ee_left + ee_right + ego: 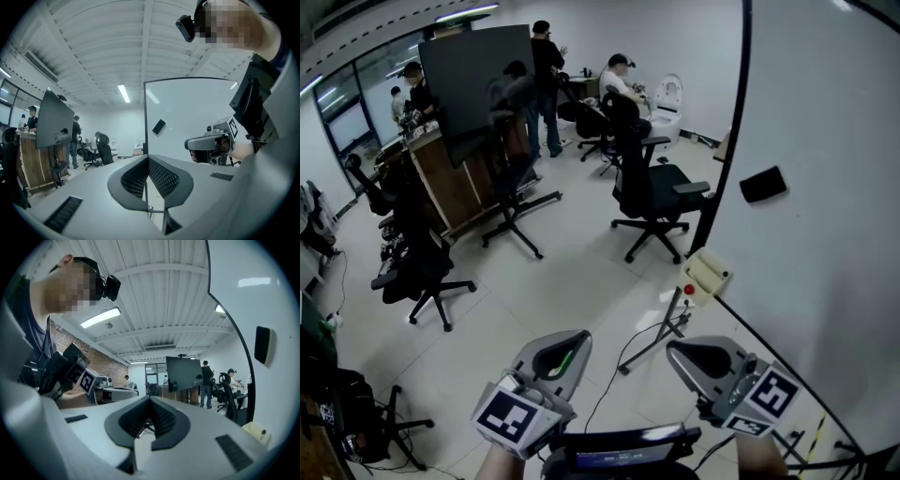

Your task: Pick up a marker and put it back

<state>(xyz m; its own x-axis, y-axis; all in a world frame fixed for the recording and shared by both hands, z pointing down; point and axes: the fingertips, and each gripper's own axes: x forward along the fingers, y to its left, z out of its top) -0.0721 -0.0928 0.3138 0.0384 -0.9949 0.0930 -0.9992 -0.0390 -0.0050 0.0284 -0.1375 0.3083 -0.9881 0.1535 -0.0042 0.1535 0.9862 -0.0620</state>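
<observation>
The marker, seemingly red-capped, sits at the whiteboard's lower edge. Near the whiteboard, the left gripper and the right gripper are both closed and empty.

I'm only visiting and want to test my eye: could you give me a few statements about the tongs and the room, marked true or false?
1. The left grey tongs and the right grey tongs are both shut with nothing between them. True.
2. A small black rectangular block sits on the face of the large white board. True.
3. The black swivel office chair beside the board lies tipped over. False: it stands upright on its wheeled base.
4. The person with the tongs is alone in the room. False: several people stand or sit at the far end.
</observation>
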